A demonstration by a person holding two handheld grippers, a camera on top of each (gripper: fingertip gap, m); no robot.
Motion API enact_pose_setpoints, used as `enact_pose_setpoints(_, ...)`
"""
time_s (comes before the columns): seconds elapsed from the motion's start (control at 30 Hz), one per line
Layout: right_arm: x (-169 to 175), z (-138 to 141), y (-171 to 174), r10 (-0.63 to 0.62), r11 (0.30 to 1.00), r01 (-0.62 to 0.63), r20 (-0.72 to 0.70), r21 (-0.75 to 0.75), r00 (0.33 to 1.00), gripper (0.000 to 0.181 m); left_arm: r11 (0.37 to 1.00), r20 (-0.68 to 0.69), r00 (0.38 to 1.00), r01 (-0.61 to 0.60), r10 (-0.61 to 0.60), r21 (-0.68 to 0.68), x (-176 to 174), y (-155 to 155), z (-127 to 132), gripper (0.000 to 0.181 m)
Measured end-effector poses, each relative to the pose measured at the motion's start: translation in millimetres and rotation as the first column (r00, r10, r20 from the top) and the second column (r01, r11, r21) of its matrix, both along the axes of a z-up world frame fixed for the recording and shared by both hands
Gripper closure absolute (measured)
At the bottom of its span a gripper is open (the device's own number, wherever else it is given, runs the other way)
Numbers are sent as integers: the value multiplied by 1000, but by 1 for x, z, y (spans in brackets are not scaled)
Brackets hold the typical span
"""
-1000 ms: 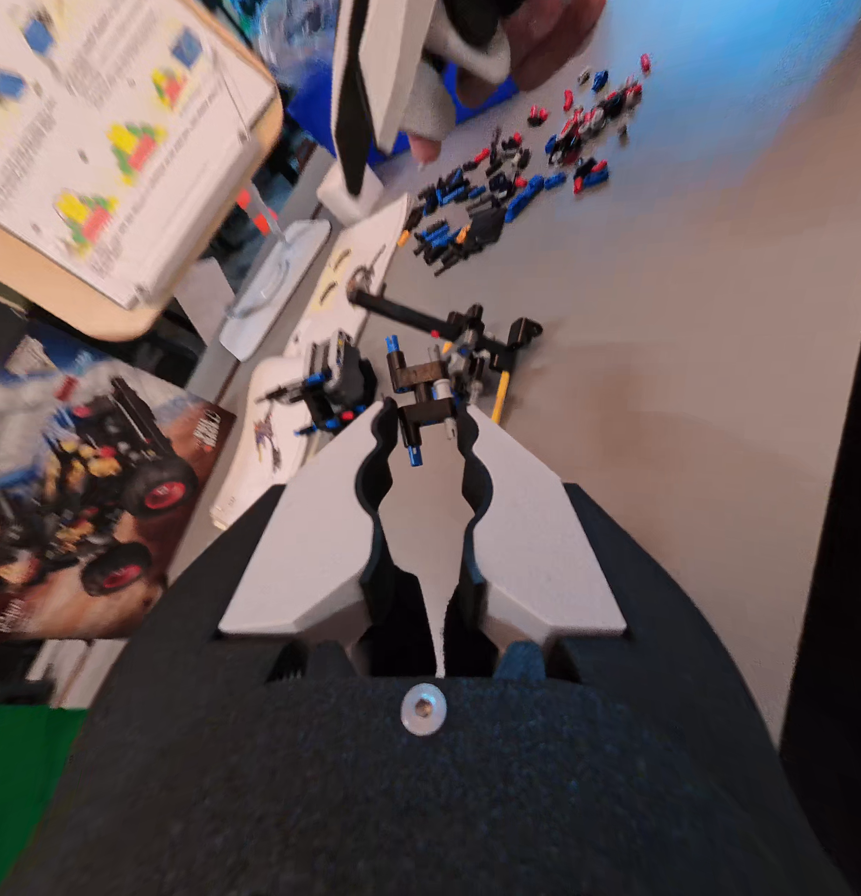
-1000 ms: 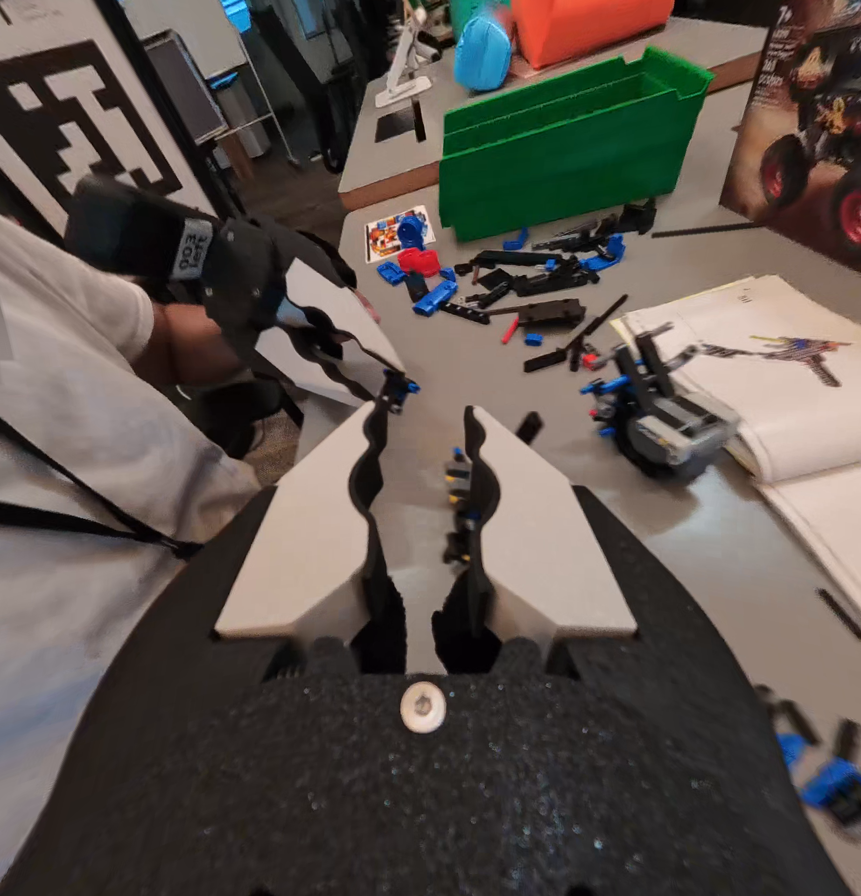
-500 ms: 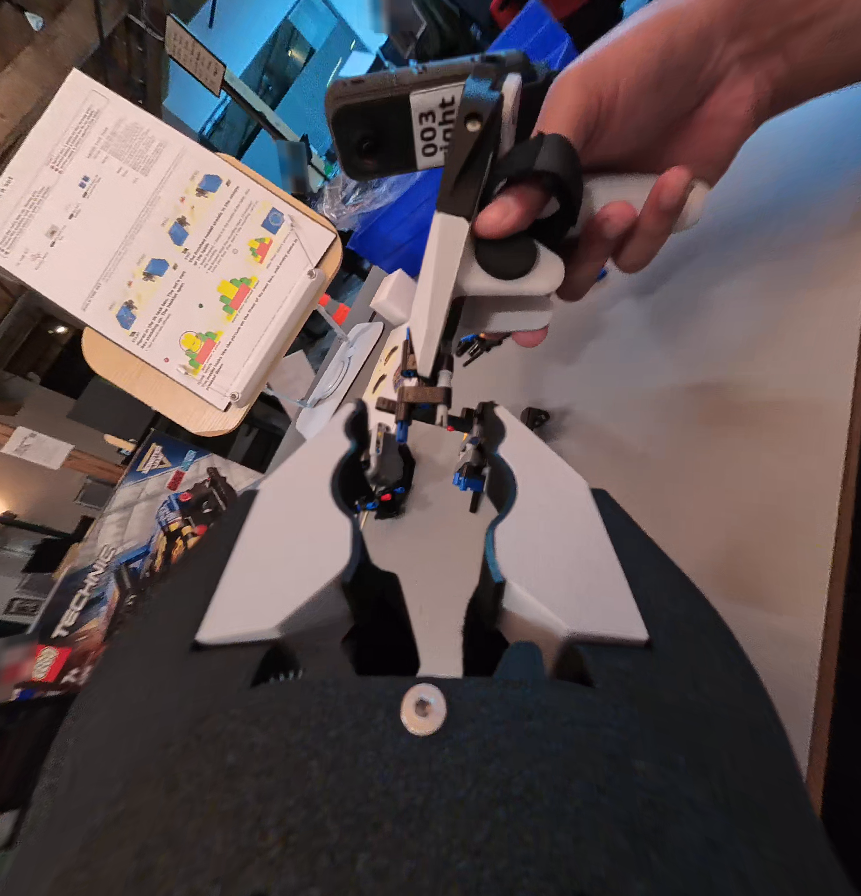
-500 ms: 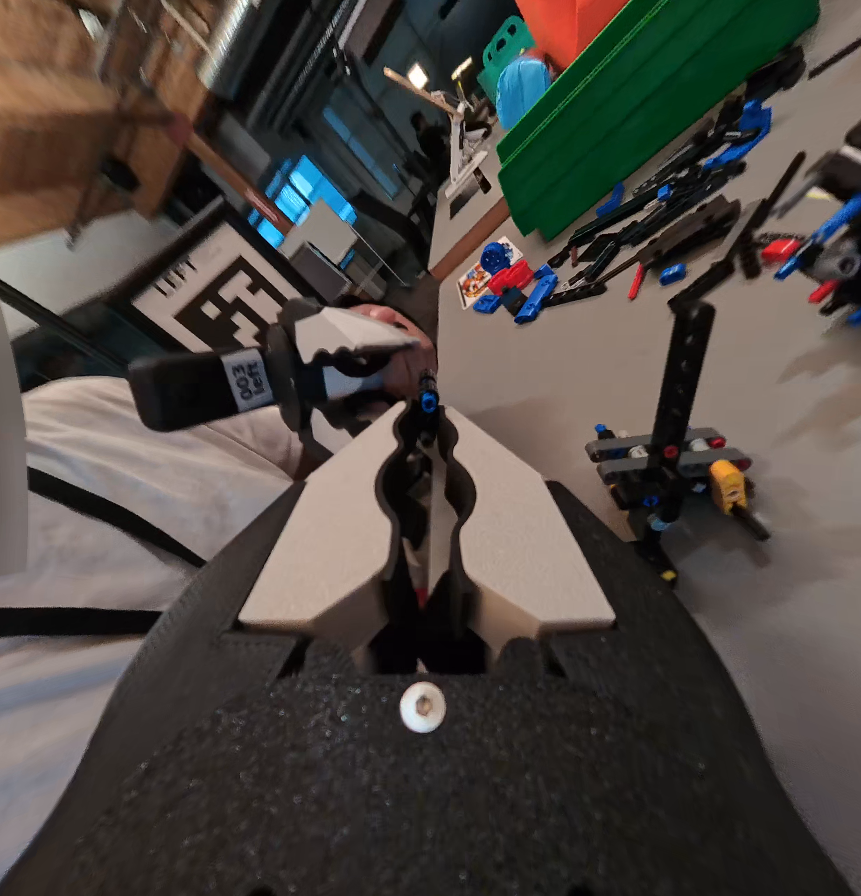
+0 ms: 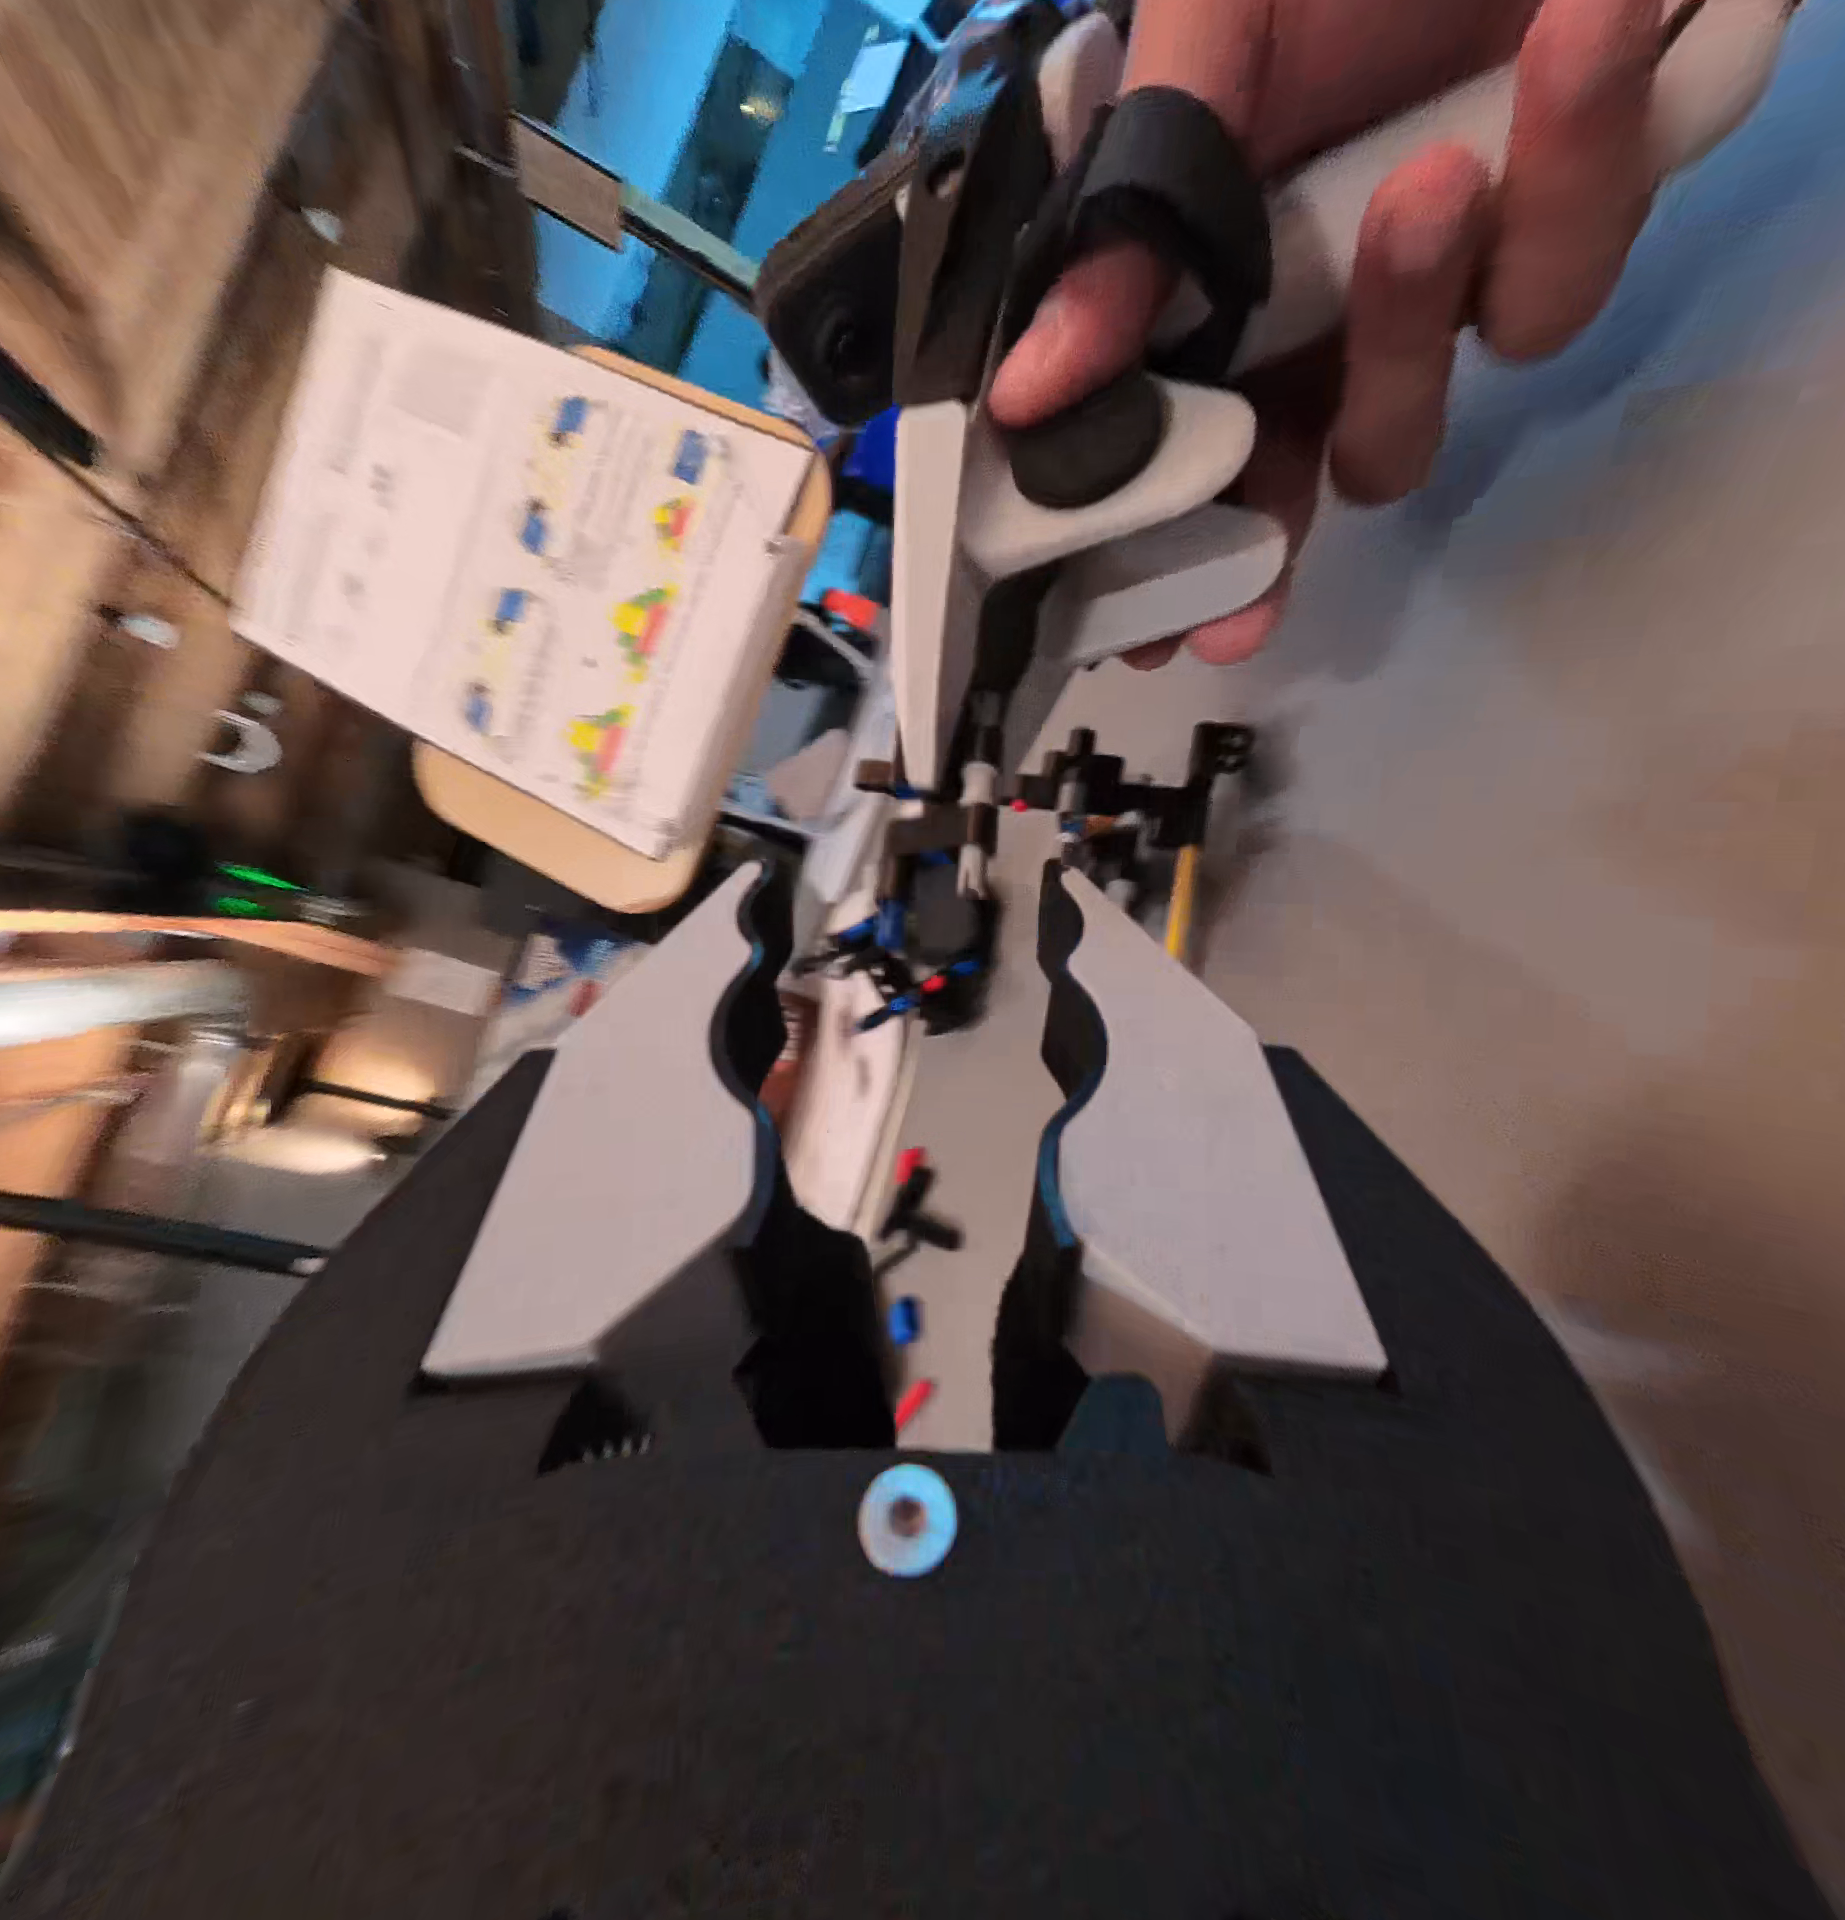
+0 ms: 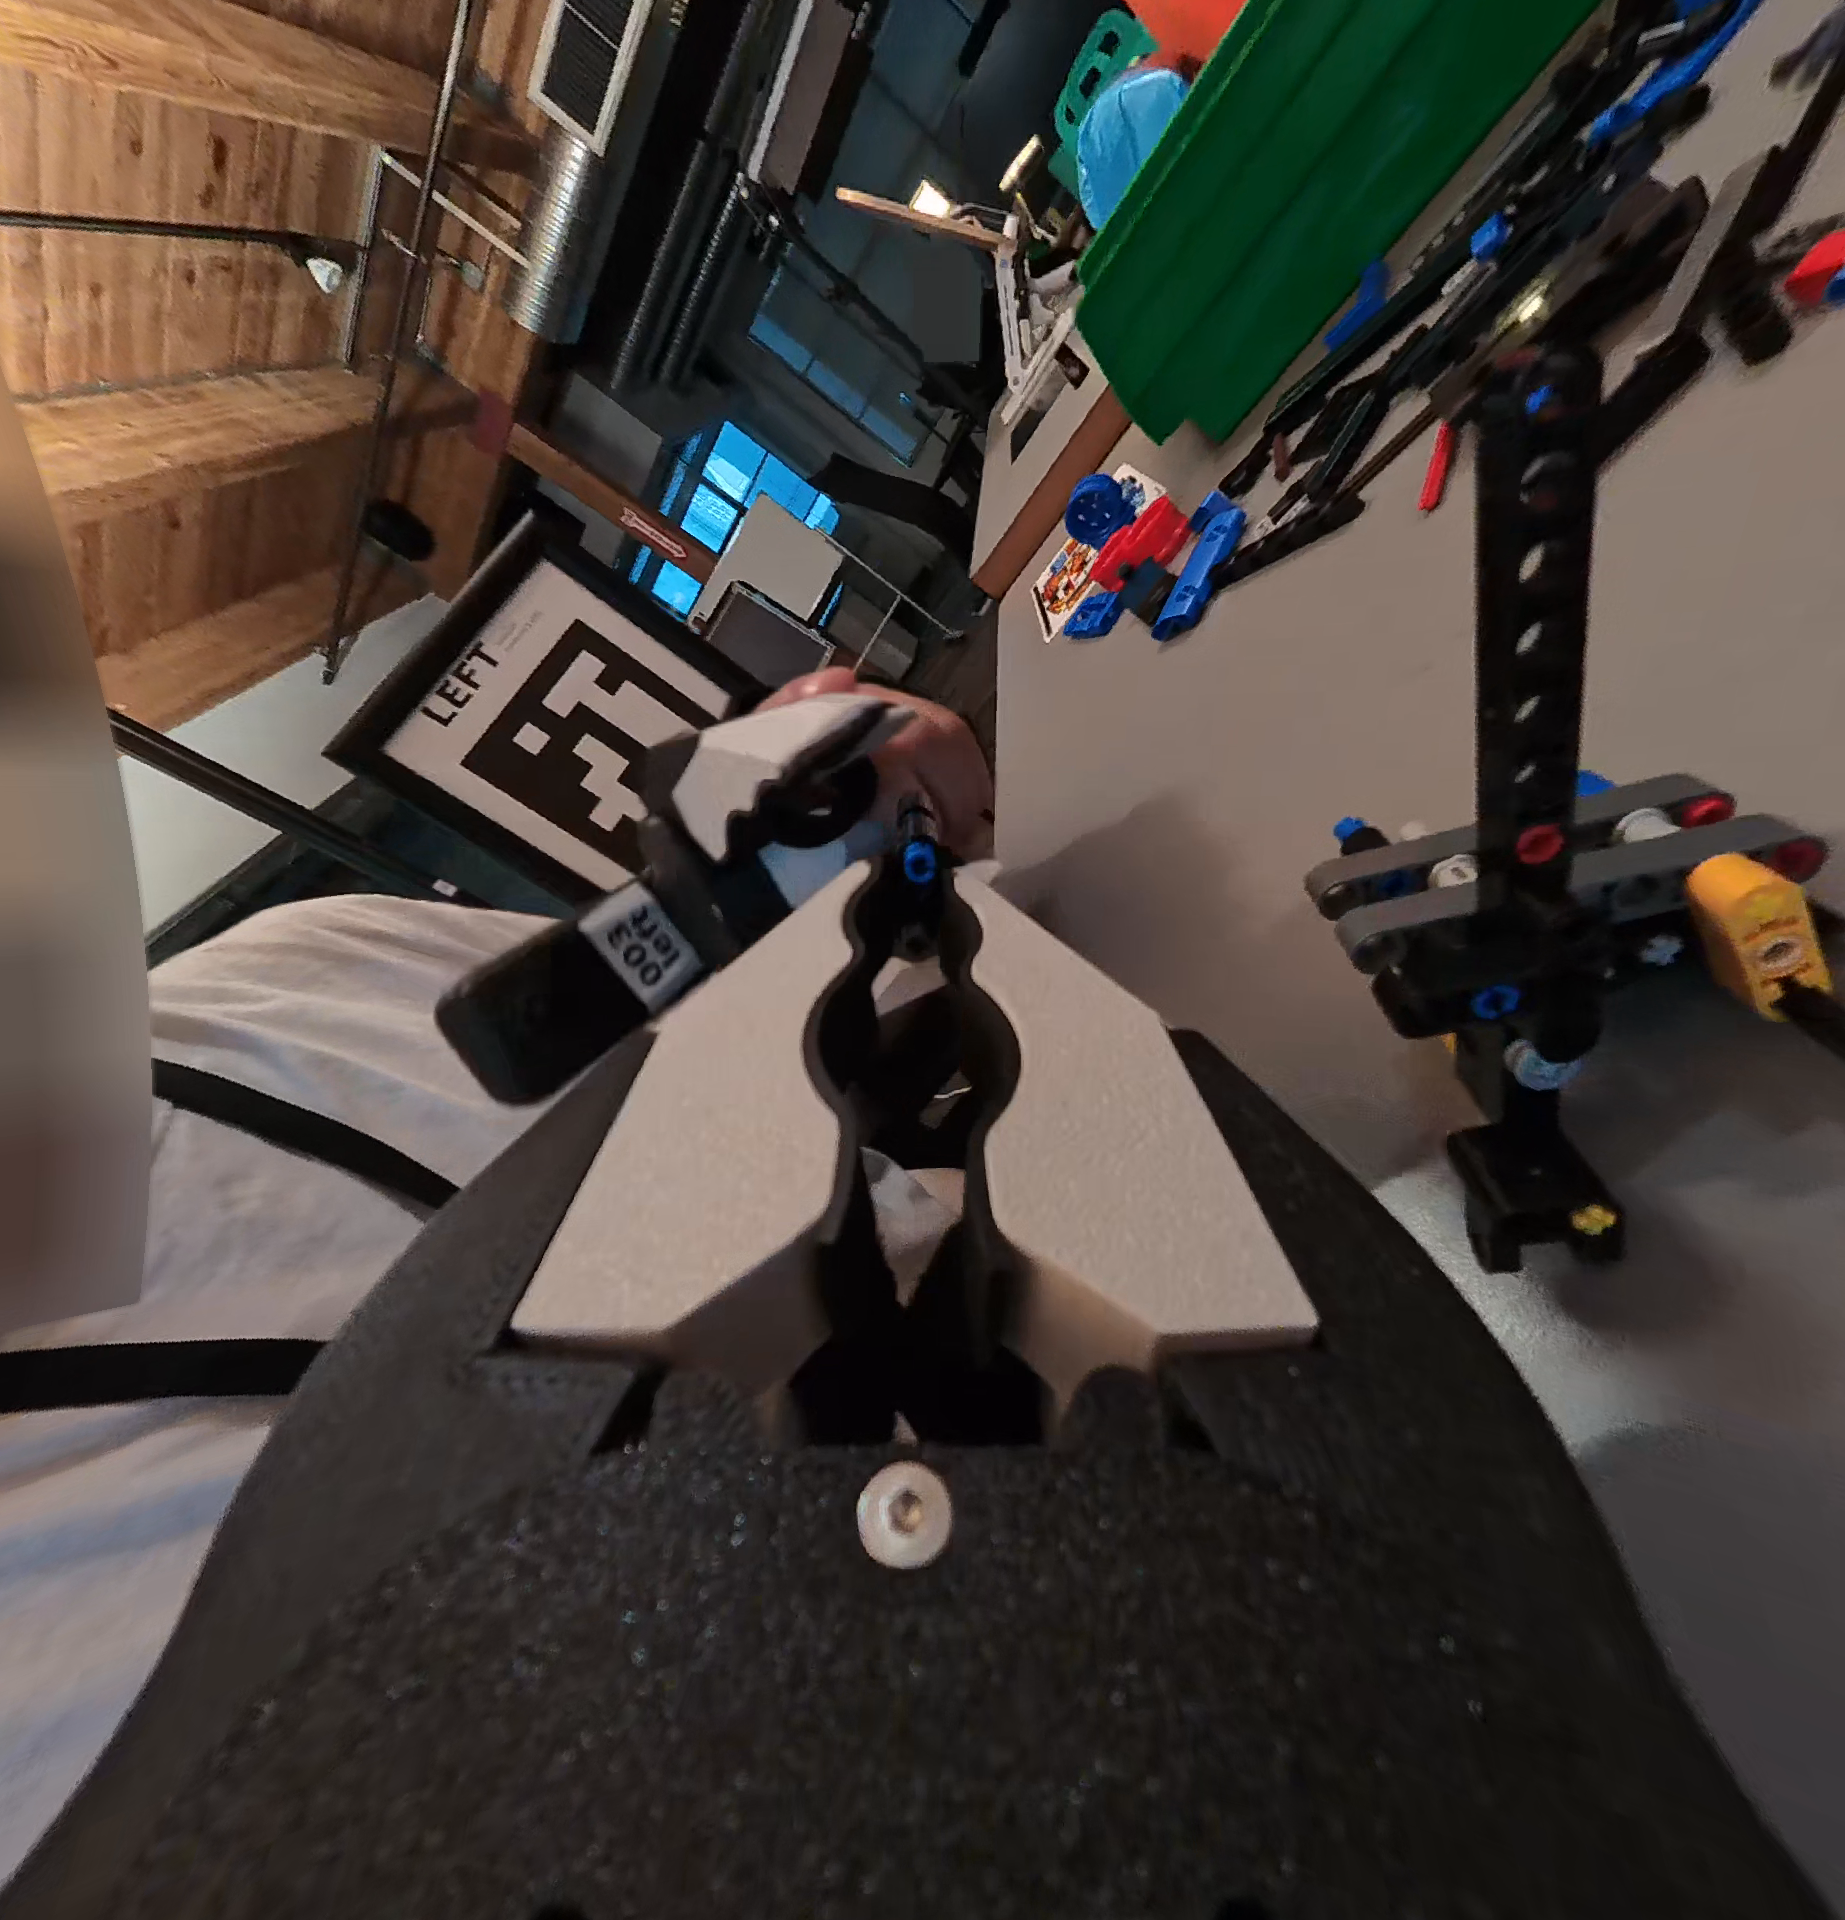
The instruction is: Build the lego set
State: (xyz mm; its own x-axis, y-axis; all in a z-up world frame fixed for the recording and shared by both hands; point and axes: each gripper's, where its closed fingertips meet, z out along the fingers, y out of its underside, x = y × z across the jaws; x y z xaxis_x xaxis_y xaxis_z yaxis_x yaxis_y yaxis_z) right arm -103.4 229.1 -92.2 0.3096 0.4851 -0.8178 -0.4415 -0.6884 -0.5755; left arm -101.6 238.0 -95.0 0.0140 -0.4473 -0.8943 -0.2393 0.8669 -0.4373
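Note:
My right gripper (image 6: 916, 883) is shut on a small black lego piece with a blue pin (image 6: 916, 860), held in the air. It also shows in the left wrist view (image 5: 926, 774), in a person's hand, with the piece (image 5: 944, 826) at its tip. My left gripper (image 5: 907, 909) is open and empty, just short of that piece. In the right wrist view it (image 6: 866, 748) faces mine, jaws apart. A lego assembly with a long black beam and a yellow part (image 6: 1531, 852) stands on the grey table (image 6: 1209, 748) to the right.
A second black and blue sub-assembly (image 5: 928, 961) lies on an open booklet. A clipboard with an instruction sheet (image 5: 523, 582) stands at the left. A green bin (image 6: 1313, 208) and loose blue, red and black parts (image 6: 1146, 566) lie farther along the table. The tips of both grippers are at nearly the same place.
One second ago my left gripper held the small piece. The right gripper closed on it, the left opened and let go, and now the left has drawn back slightly.

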Motion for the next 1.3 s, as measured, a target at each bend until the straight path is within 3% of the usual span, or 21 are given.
enact_pose_setpoints(0.13,-10,-5,5,8,1000,-8,-4,-31,1000,176,974,38,998,-55,48,219,6,7,-6,147)
enact_pose_setpoints(0.2,-14,-5,5,19,999,-19,-4,-36,1000,175,968,58,998,-49,36,246,7,6,-5,162)
enact_pose_setpoints(0.43,-12,0,2,46,999,-46,-23,6,999,173,958,90,995,-61,37,280,6,5,-2,171)
enact_pose_setpoints(0.5,-10,-3,4,20,999,-22,45,46,999,174,981,59,997,-56,46,183,7,9,-7,166)
enact_pose_setpoints(0.57,-6,-4,5,-12,993,-3,128,114,992,176,999,30,999,-13,15,-52,5,10,-9,156)
enact_pose_setpoints(0.6,-2,-3,4,-27,988,-1,176,156,984,175,978,20,1000,17,-13,-206,3,10,-8,150)
enact_pose_setpoints(0.63,0,-1,3,-43,977,-5,219,213,975,175,923,0,999,50,-54,-380,1,9,-9,147)
enact_pose_setpoints(0.67,3,2,2,-70,961,-5,263,275,962,175,824,-17,993,87,-116,-560,0,5,-9,145)
enact_pose_setpoints(0.73,4,9,0,-124,918,-18,329,395,936,175,522,62,965,190,-253,-831,-3,-7,3,143)
enact_pose_setpoints(0.8,-1,15,-4,-124,888,-54,350,457,928,175,220,194,920,279,-341,-935,-7,-16,21,152)
enact_pose_setpoints(0.83,-4,17,-5,-111,885,-66,345,461,932,175,123,239,901,300,-361,-946,-8,-18,26,160)
enact_pose_setpoints(0.87,-7,18,-7,-94,885,-79,343,459,935,175,69,262,892,308,-368,-949,-8,-18,27,169)
enact_pose_setpoints(1.3,-8,19,-10,-95,885,-59,305,461,948,175,-107,341,862,325,-374,-940,-7,-20,32,176)
